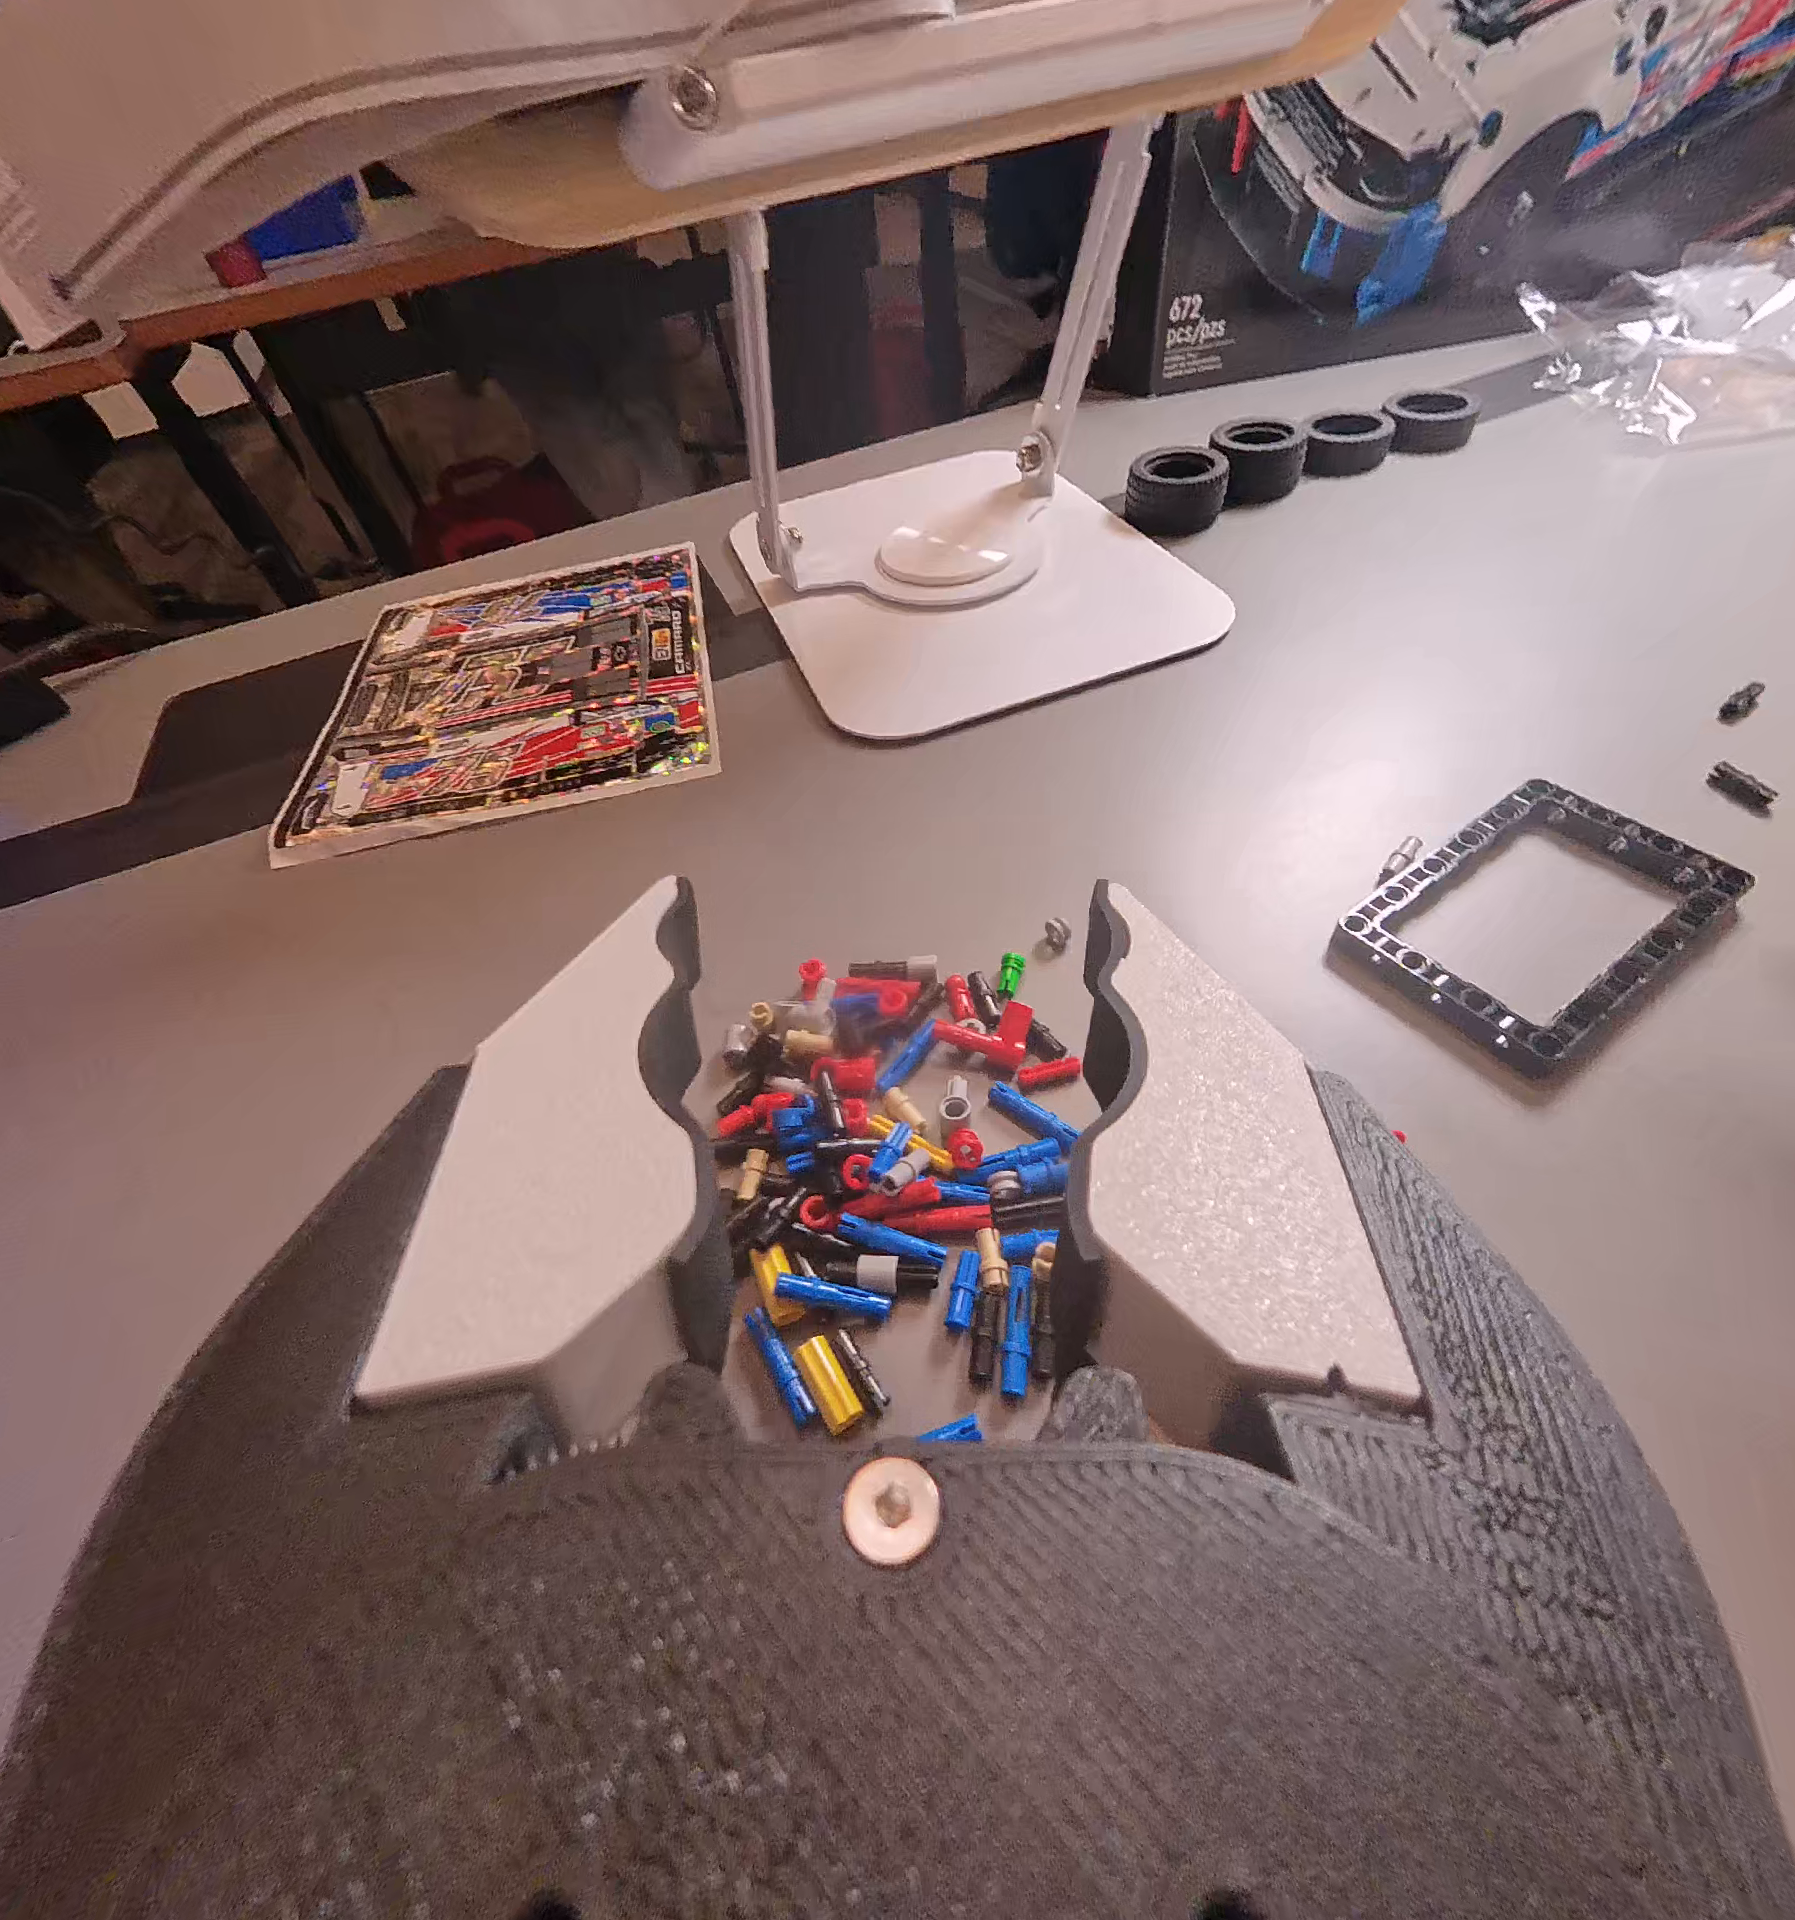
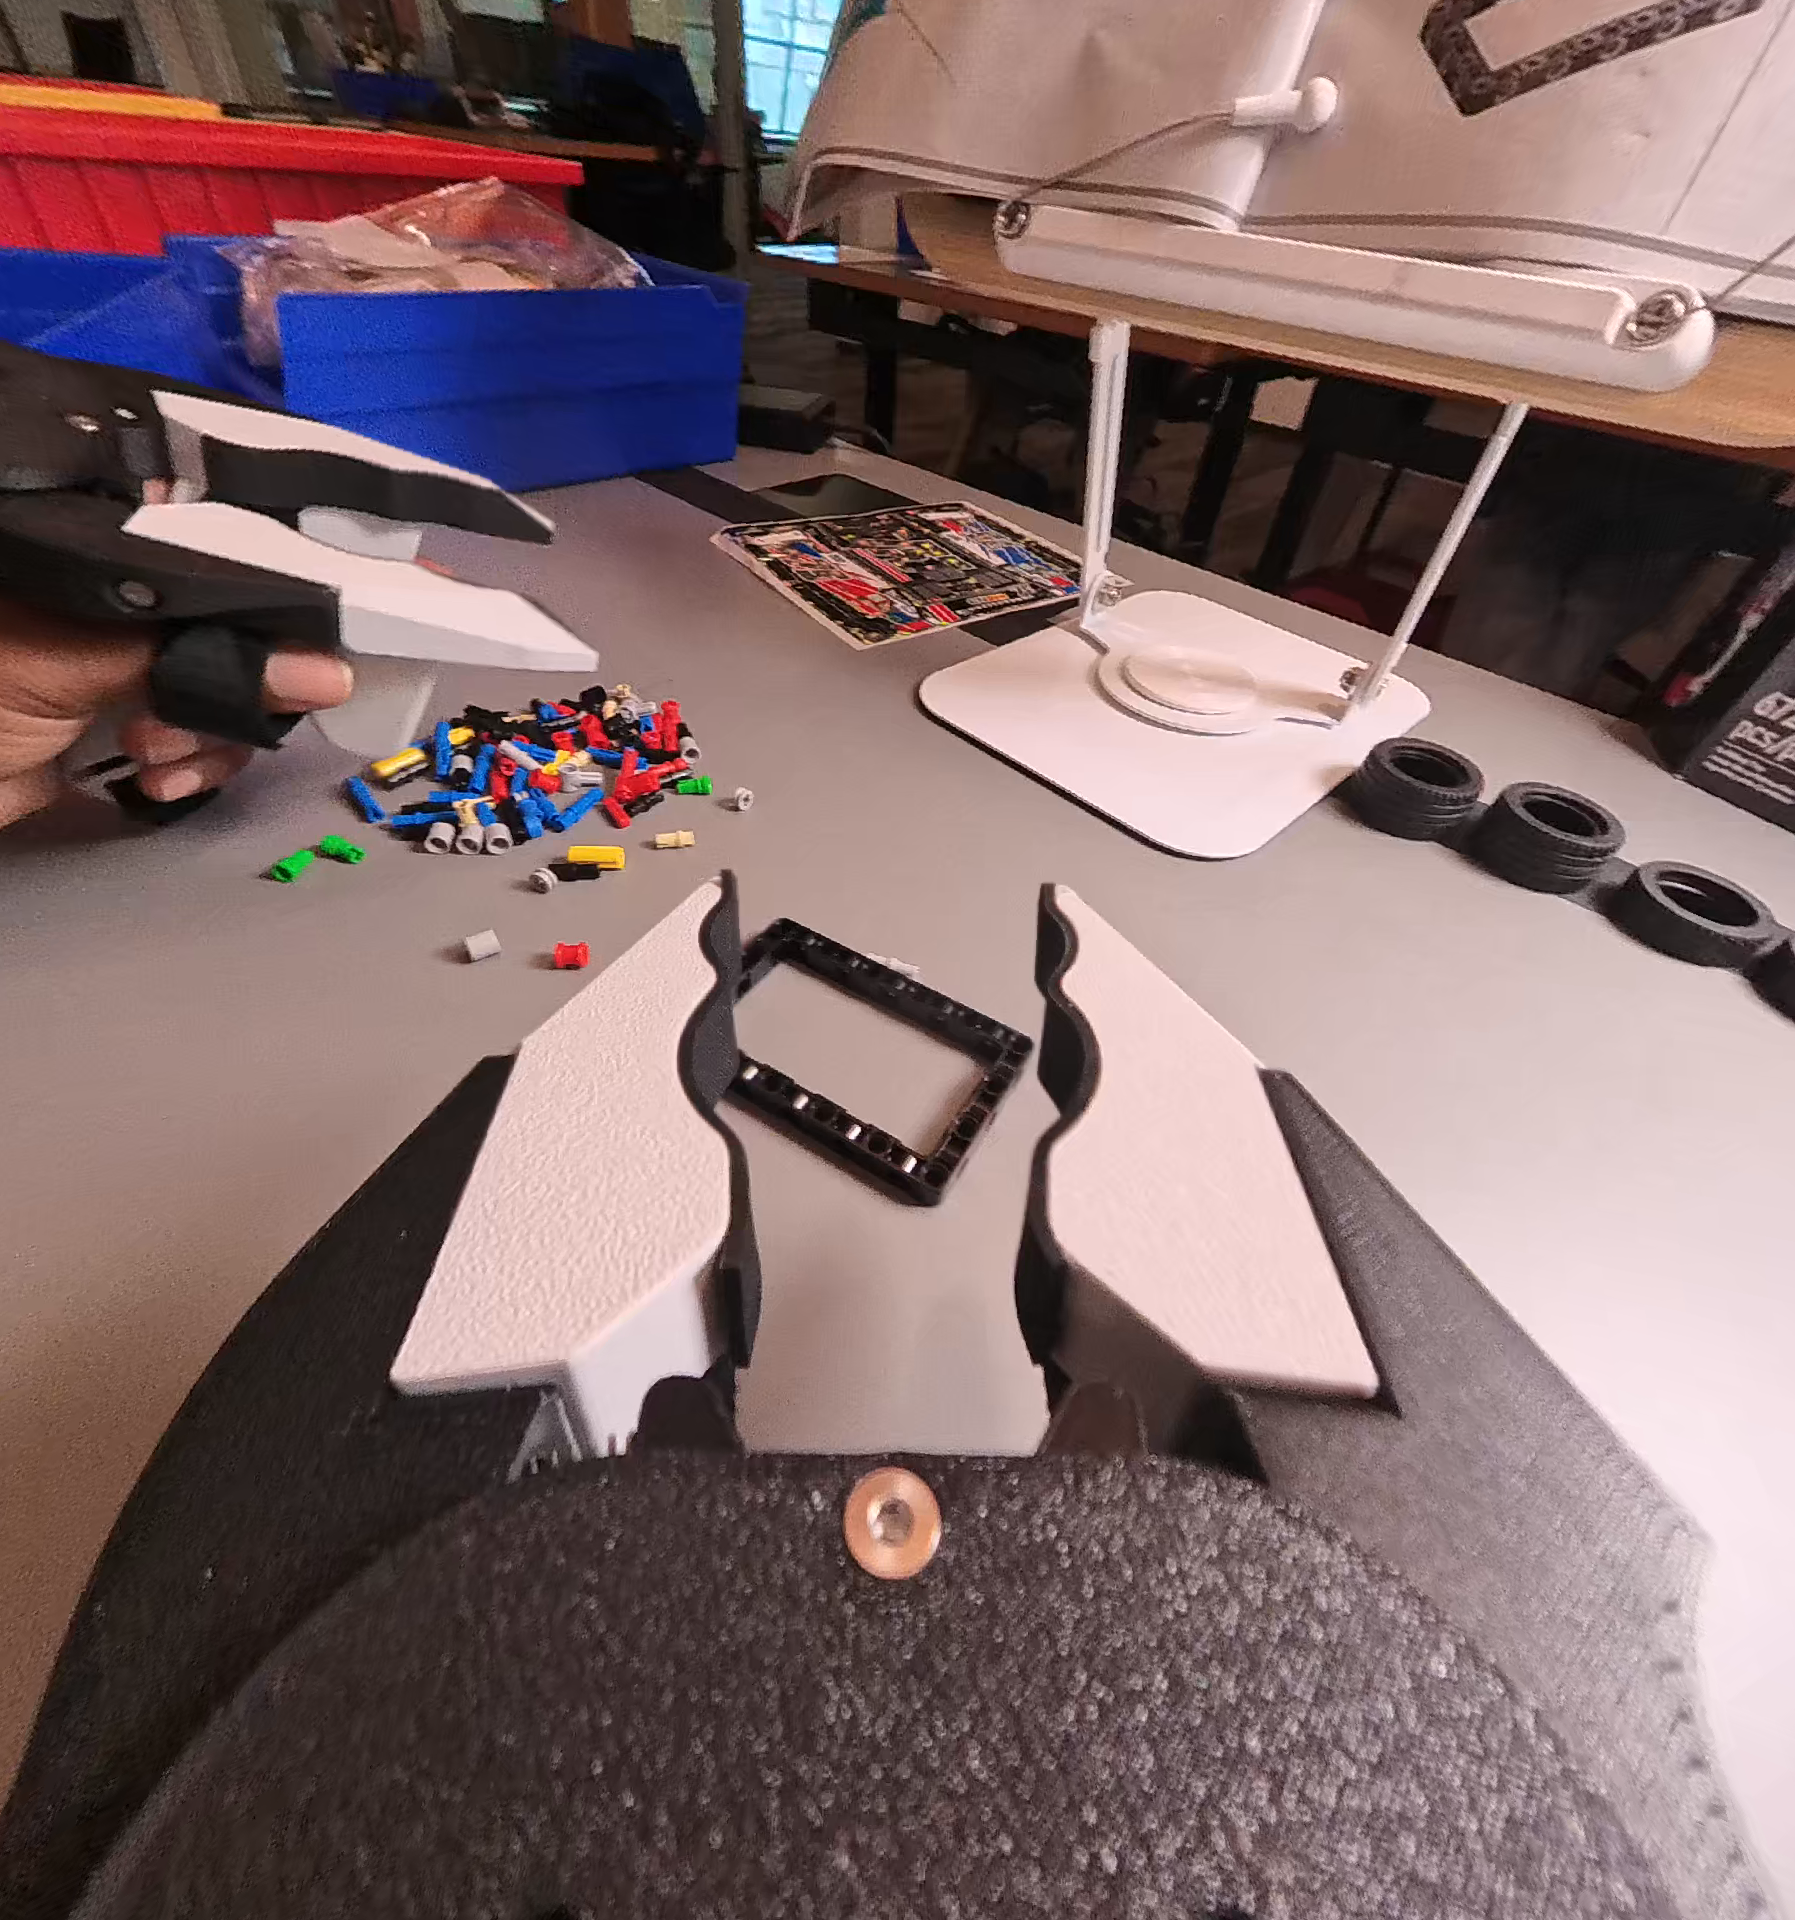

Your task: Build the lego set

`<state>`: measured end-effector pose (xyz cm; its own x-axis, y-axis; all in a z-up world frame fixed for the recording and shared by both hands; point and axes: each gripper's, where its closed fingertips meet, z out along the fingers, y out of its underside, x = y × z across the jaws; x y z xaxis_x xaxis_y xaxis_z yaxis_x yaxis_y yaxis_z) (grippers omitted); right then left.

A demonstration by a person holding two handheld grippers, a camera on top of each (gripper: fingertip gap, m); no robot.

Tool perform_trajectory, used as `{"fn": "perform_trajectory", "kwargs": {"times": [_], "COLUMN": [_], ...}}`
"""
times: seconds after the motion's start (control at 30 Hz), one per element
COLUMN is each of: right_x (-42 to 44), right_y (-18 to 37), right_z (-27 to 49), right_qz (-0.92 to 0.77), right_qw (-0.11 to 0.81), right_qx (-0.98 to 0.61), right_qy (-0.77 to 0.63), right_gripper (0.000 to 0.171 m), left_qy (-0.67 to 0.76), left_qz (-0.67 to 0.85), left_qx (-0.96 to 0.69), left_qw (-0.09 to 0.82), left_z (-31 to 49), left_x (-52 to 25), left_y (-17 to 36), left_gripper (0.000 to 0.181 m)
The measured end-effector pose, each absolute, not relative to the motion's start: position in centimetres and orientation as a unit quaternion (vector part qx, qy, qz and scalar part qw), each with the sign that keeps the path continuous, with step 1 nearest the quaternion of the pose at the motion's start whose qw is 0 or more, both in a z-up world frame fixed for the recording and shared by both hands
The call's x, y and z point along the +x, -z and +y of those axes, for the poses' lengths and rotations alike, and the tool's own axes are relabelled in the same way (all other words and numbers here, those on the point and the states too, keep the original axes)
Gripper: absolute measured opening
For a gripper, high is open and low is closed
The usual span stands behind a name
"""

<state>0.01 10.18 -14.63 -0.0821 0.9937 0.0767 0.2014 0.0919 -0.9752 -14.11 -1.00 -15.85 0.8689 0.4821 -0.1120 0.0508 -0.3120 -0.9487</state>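
Observation:
A pile of small coloured pins [image 1: 893, 1153] lies on the grey table [image 1: 1288, 1039]. My left gripper [image 1: 891, 914] is open and empty, its fingers straddling the pile from above. The pile also shows in the right wrist view [image 2: 550, 769], with the left gripper [image 2: 560, 603] hovering over its left side. A black square frame [image 2: 872, 1060] lies flat on the table between the fingers of my right gripper [image 2: 888, 894], which is open and empty just above it. The frame also shows in the left wrist view [image 1: 1537, 925], with a grey pin [image 1: 1400, 854] at its far corner.
A white book stand [image 1: 986, 613] holds the instruction booklet [image 2: 1495, 125] behind the pile. A sticker sheet [image 1: 508, 696] lies to its left. Several black tyres [image 2: 1558, 831] sit in a row on the right. Loose pins [image 2: 519, 948] lie scattered. Blue bins [image 2: 508, 343] stand far left.

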Motion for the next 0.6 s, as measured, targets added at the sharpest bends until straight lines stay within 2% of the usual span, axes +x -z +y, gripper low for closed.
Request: {"fn": "perform_trajectory", "kwargs": {"times": [0.33,0.6], "right_x": [0.6,1.7], "right_y": [14.5,10.6], "right_z": [13.3,14.6], "right_qz": [-0.535,-0.479], "right_qw": [0.458,0.521], "right_qx": [-0.562,-0.528], "right_qy": [-0.433,-0.47], "right_gripper": [0.061,0.061], "left_qy": [-0.195,-0.153], "left_qz": [-0.15,-0.177], "left_qx": [-0.791,-0.739], "left_qw": [0.56,0.632], "left_z": [-0.2,-0.9], "left_x": [-12.3,-12.4], "left_y": [15.9,13.3], "left_gripper": [0.075,0.076]}}
